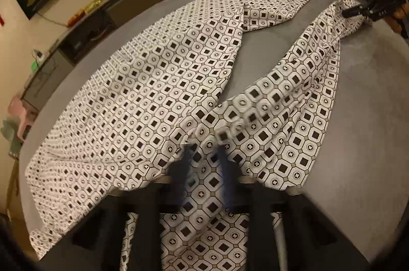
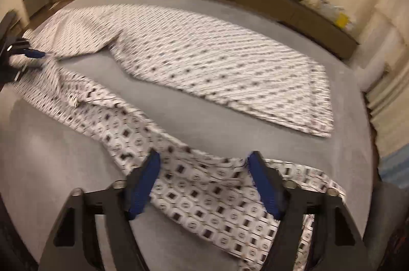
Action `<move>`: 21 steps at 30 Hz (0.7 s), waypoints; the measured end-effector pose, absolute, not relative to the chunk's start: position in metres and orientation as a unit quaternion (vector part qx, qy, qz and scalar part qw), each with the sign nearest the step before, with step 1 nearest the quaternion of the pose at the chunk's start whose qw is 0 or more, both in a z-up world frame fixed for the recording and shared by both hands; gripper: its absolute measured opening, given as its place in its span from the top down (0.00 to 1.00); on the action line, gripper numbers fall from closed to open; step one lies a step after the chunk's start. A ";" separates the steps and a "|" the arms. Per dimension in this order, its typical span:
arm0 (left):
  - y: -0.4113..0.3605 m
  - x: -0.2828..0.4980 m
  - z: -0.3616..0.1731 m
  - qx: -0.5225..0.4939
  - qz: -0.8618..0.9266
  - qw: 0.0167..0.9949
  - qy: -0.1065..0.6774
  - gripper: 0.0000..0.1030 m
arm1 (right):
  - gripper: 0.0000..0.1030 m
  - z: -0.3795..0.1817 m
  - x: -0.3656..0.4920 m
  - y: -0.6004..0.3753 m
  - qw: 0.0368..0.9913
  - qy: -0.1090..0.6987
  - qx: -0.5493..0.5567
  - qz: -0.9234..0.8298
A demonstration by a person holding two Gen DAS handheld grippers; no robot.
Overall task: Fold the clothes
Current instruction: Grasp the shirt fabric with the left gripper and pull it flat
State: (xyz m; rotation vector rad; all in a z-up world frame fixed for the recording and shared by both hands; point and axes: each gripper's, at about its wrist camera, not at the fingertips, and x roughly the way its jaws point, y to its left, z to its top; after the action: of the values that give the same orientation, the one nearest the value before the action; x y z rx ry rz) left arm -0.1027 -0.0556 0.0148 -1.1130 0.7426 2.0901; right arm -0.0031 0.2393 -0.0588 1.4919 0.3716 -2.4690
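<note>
Gripping, left gripper (image 1: pixel 204 155): jaws narrow, pinching the patterned trousers (image 1: pixel 153 91) at the near edge of the grey table (image 1: pixel 358 117).
Trousers: spread across the table, legs parted.
Right gripper (image 2: pixel 204 168): jaws wide, straddling one leg's end.

The left gripper (image 1: pixel 204 155) has its jaws nearly together, while the right gripper (image 2: pixel 204 163) is spread wide.
</note>
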 end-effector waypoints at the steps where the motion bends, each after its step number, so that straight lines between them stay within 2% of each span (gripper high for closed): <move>1: -0.058 -0.107 0.019 -0.424 0.801 0.325 0.270 0.96 | 0.94 -0.059 -0.008 0.235 0.121 0.137 0.517 -0.836; 4: -0.072 -0.127 0.047 -0.403 0.831 0.317 0.216 0.96 | 0.94 -0.045 -0.025 0.239 0.103 0.131 0.498 -0.851; 6: -0.093 -0.155 0.062 -0.403 0.860 0.279 0.142 0.95 | 0.94 -0.030 -0.040 0.247 0.058 0.110 0.464 -0.877; 7: -0.106 -0.171 0.067 -0.406 0.874 0.247 0.100 0.95 | 0.91 -0.025 -0.047 0.249 0.021 0.103 0.444 -0.890; 8: -0.118 -0.187 0.065 -0.413 0.887 0.197 0.067 0.95 | 0.75 -0.021 -0.053 0.251 -0.020 0.098 0.423 -0.901; 9: -0.125 -0.195 0.059 -0.419 0.891 0.165 0.063 0.90 | 0.46 -0.020 -0.056 0.251 -0.043 0.092 0.411 -0.906; 10: -0.130 -0.201 0.052 -0.427 0.892 0.134 0.063 0.86 | 0.35 -0.019 -0.055 0.251 -0.041 0.087 0.410 -0.907; 11: -0.133 -0.204 0.042 -0.441 0.887 0.115 0.075 0.79 | 0.30 -0.017 -0.051 0.251 -0.032 0.083 0.410 -0.908; 13: -0.132 -0.197 0.038 -0.453 0.880 0.109 0.093 0.79 | 0.30 -0.010 -0.040 0.253 -0.021 0.078 0.412 -0.908; 15: -0.125 -0.181 0.046 -0.443 0.881 0.127 0.107 0.76 | 0.30 0.004 -0.012 0.273 -0.050 0.054 0.404 -0.912; 18: -0.099 -0.135 0.070 -0.405 0.881 0.206 0.133 0.69 | 0.29 0.020 0.034 0.315 -0.121 -0.001 0.398 -0.909; 21: -0.067 -0.083 0.066 -0.403 0.848 0.302 0.165 0.64 | 0.29 0.013 0.073 0.356 -0.179 -0.048 0.422 -0.888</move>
State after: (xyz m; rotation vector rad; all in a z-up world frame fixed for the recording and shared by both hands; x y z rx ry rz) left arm -0.0834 -0.0665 0.0659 -1.0697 0.4378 2.2477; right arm 0.0733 0.3556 0.0127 1.5013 -0.1718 -3.1579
